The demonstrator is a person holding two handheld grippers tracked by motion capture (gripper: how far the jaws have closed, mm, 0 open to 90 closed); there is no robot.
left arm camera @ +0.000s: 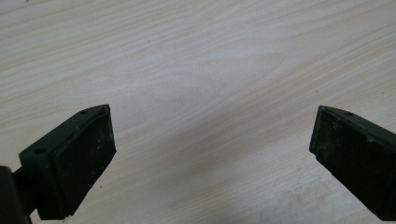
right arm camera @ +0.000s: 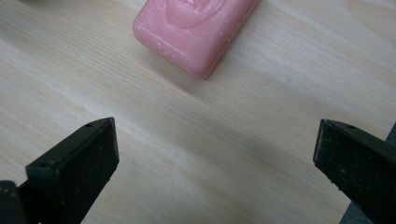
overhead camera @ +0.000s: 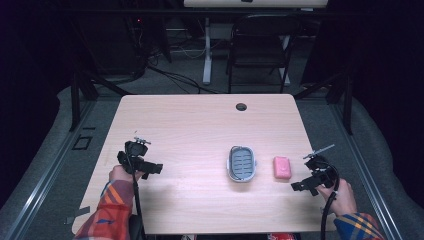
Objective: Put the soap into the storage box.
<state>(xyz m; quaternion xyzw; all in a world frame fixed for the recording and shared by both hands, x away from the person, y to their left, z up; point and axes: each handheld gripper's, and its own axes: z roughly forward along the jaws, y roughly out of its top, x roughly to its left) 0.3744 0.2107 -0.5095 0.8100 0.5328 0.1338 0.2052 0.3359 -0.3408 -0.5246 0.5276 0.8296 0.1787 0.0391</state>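
A pink bar of soap (overhead camera: 282, 167) lies flat on the wooden table (overhead camera: 200, 120), right of a grey soap dish (overhead camera: 242, 163) with a slotted blue insert. My right gripper (overhead camera: 304, 186) hovers just right of and nearer than the soap, open, nothing between its jaws. In the right gripper view the soap (right arm camera: 194, 28) sits ahead of the open gripper (right arm camera: 215, 156), a short gap away. My left gripper (overhead camera: 150, 168) is held over the table's left side, far from both objects. In the left gripper view that gripper (left arm camera: 212, 154) is open over bare wood.
A round cable hole (overhead camera: 241, 106) sits near the table's far edge. Beyond the table stand a dark folding chair (overhead camera: 260, 47) and a white desk leg (overhead camera: 206, 50) with cables on the floor. The table's right edge (right arm camera: 391, 135) is close to my right gripper.
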